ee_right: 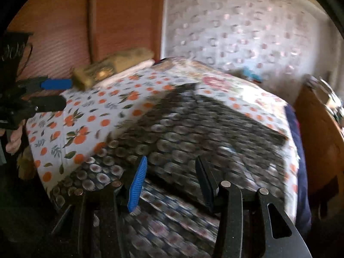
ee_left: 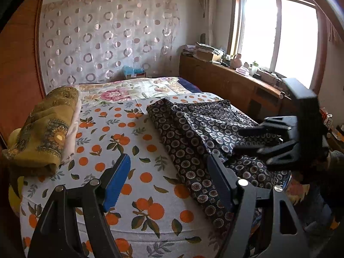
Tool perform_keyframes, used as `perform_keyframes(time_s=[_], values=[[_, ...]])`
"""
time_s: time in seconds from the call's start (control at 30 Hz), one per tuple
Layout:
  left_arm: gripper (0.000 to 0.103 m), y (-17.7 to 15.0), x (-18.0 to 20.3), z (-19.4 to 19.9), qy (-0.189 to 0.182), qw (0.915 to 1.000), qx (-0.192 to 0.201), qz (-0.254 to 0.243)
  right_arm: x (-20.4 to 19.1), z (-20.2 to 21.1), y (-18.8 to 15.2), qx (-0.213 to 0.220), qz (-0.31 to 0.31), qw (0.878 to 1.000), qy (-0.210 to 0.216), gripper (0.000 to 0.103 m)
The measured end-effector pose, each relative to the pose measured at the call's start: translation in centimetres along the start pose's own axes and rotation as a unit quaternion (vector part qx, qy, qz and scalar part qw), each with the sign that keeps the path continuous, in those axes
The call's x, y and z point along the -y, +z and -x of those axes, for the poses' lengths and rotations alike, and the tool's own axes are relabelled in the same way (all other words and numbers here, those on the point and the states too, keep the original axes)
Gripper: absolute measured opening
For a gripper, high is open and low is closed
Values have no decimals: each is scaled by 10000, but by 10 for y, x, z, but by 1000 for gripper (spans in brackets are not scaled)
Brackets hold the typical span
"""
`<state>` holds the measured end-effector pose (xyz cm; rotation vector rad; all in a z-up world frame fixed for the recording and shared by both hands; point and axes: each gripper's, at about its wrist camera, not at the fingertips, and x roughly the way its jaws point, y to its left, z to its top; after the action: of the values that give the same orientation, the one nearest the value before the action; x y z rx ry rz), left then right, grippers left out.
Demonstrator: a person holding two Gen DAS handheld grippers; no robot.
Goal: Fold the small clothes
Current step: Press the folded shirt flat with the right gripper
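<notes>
A dark garment with a small white flower print (ee_left: 204,129) lies spread and rumpled on the right side of the bed; the right wrist view shows it blurred (ee_right: 193,129). My left gripper (ee_left: 169,167) is open and empty, above the sheet by the garment's left edge. My right gripper (ee_right: 172,172) is open and empty, low over the garment's near part. It shows in the left wrist view at the right (ee_left: 247,142). The left gripper shows in the right wrist view at the far left (ee_right: 56,92).
The bed has an orange-print sheet (ee_left: 120,142). A folded olive patterned cloth (ee_left: 45,129) sits on a white one at the bed's left edge. A floral quilt (ee_left: 133,90) lies at the far end. A wooden cabinet (ee_left: 232,83) with clutter runs under the window.
</notes>
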<state>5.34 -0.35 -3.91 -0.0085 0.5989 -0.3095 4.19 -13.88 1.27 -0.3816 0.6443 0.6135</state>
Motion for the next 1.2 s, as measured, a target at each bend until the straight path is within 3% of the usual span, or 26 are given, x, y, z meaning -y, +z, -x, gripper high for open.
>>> perform_keyframes(time_s=[0.17,0.37,0.4,0.43,0.47,0.5,0.7,0.83,0.93,1.0,1.1,1.2], values=[[75,-3,-4,1,29,10000,-9,40,-24,-29,8,-321,461,9983,140,49],[75,-7,-7,1,15,9999,-39,104,-28,-43,11,-595,657,9960,-60,49],[75,-8,-7,1,8,9999,-48,100,-28,-49,14,-545,642,9963,-190,48],[75,-9,-7,1,5,9999,-51,97,-25,-45,15,-433,623,9966,-325,39],[75,-9,-6,1,-1,9999,-58,94,-19,-45,16,-403,607,9968,-329,7],[75,-10,-6,0,-6,9999,-65,87,-12,-42,20,-363,578,9968,-420,4],[75,-11,-5,-1,-10,9999,-85,108,56,-27,45,-148,-1,9956,-930,4],[75,-12,-2,-3,-34,9999,-112,97,110,-20,61,-101,-488,9885,-1425,4],[75,-13,-1,-5,-49,9999,-136,78,150,-21,69,-152,-953,9805,-1714,8],[75,-13,0,-6,-38,9998,-164,47,166,-17,75,-132,-1131,9717,-2069,28],[75,-14,-1,-7,-33,9998,-194,60,176,-3,78,102,-1350,9717,-1937,49],[75,-15,-2,-10,-55,9997,-212,84,174,4,71,141,-1406,9716,-1900,51]])
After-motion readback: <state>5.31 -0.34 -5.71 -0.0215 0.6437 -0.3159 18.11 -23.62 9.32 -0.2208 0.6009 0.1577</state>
